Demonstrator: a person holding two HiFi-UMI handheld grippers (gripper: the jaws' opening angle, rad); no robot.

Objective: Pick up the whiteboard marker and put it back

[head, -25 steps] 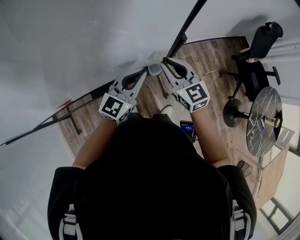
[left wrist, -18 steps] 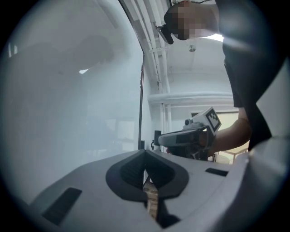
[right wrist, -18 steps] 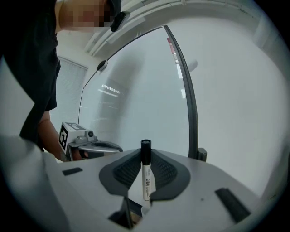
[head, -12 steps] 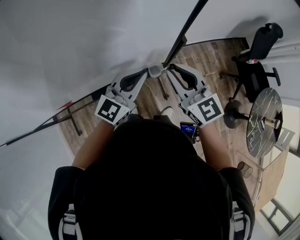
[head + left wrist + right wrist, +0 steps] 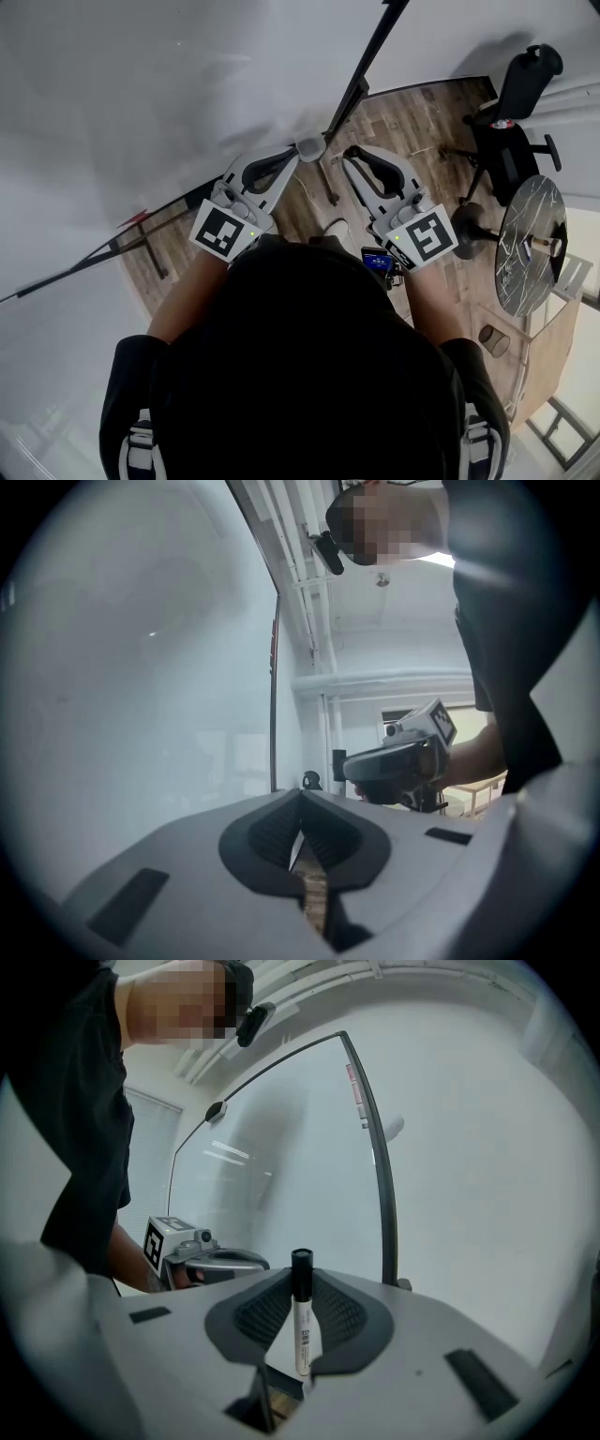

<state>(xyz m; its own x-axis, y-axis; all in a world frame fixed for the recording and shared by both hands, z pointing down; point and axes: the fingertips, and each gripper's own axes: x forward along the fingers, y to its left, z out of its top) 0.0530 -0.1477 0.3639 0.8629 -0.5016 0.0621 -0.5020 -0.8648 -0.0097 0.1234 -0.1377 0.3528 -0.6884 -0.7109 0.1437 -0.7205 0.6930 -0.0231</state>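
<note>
My right gripper jaws clamp the whiteboard marker mid-barrel, cap up. Light, stiff, slick plastic, so it may pivot. Left gripper jaws closed, empty.

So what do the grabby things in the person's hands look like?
Both the left gripper and the right gripper are light grey plastic, with black ribbed pads inside the jaws. Each carries a white cube printed with black square markers. The person wears a black top with short sleeves.
</note>
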